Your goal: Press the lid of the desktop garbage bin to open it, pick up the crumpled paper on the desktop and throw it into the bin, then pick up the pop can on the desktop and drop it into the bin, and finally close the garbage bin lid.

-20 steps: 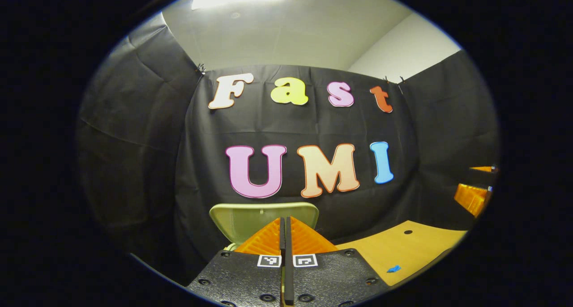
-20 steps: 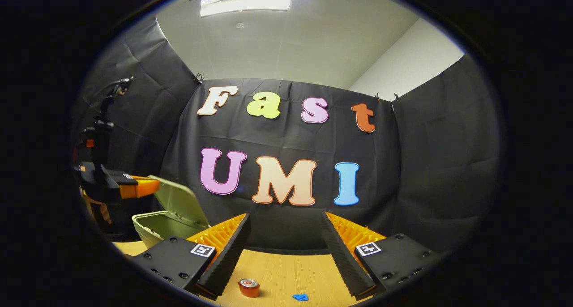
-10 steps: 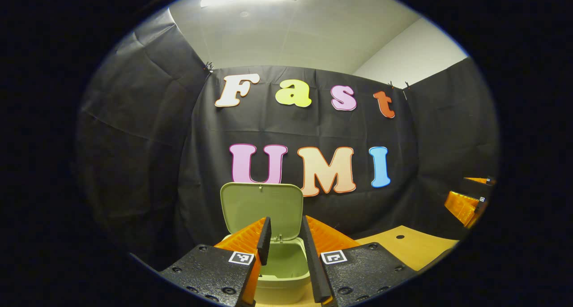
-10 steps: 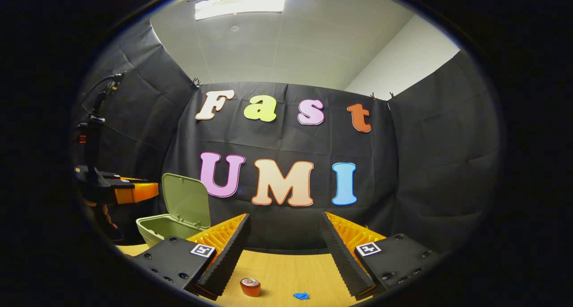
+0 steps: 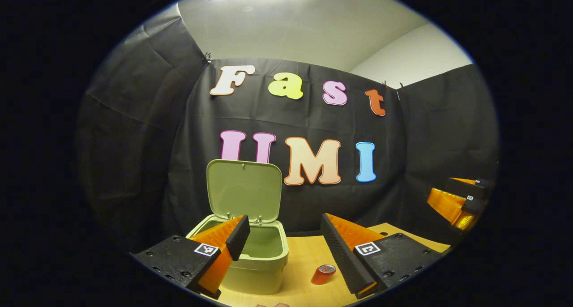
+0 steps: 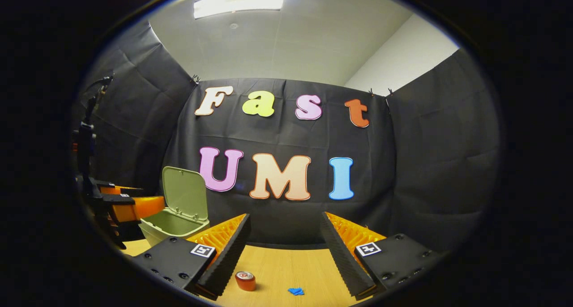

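Note:
In the left gripper view the green bin (image 5: 257, 257) stands on the wooden table with its lid (image 5: 244, 190) upright and open. My left gripper (image 5: 284, 233) hangs open just in front of the bin, with nothing between its fingers. A red pop can (image 5: 323, 274) stands to the right of the bin. In the right gripper view my right gripper (image 6: 285, 228) is open above the table, and the pop can (image 6: 245, 280) and a small blue crumpled scrap (image 6: 295, 291) lie below it. The bin (image 6: 172, 224), its lid (image 6: 186, 193) and the left gripper (image 6: 127, 205) sit at the far left.
The wooden table (image 6: 277, 262) runs back to the black cloth wall. The right gripper (image 5: 454, 199) shows at the far right of the left gripper view, well apart from the bin. A small hole marks the table (image 5: 304, 255) near its back.
My left gripper went from shut to open and drew back from the bin. The lid swung up from half raised to fully upright. The right gripper barely moved.

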